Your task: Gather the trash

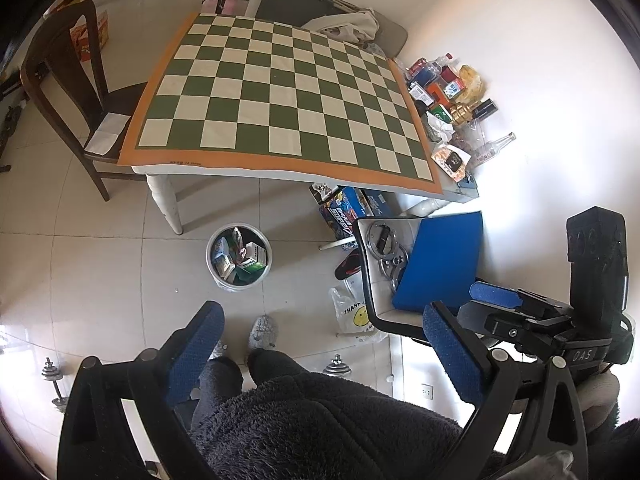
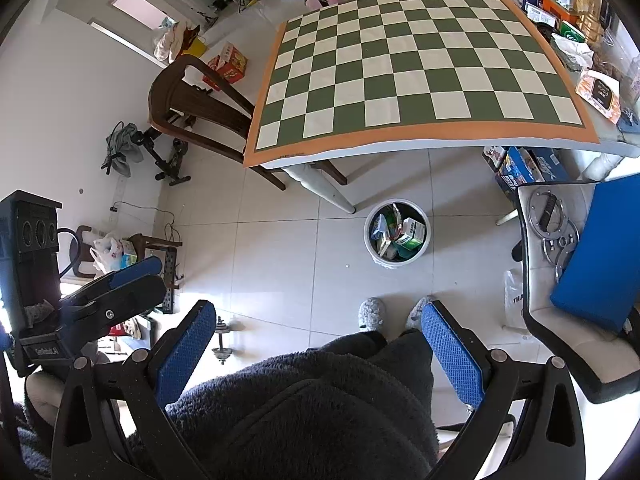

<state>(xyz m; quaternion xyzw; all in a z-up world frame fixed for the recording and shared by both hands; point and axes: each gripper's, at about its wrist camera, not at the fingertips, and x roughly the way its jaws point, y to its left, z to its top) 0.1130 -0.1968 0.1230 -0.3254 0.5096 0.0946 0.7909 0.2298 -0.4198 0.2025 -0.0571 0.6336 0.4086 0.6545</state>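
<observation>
Tiled floor (image 1: 100,256) fills the lower half of both views; a table with a green-and-cream checkered cloth (image 1: 276,96) occupies the upper centre. White trash bin (image 1: 239,257) stands on the floor at frame centre in the left wrist view, just below the table's front leg, holding cartons and wrappers up to near its rim. Clutter pile (image 1: 452,108) of bottles, boxes and packets sits along the cloth's right edge, upper right of frame. Dark wooden chair (image 1: 68,92) at upper left, tucked against the table. Blue cushion (image 1: 440,260) lies on a white seat, right of centre. Left gripper (image 1: 324,356): fingers spread wide, nothing between them. Right gripper (image 2: 320,356): likewise released, pads apart and bare, bottom of frame above the person's dark fleece clothing
</observation>
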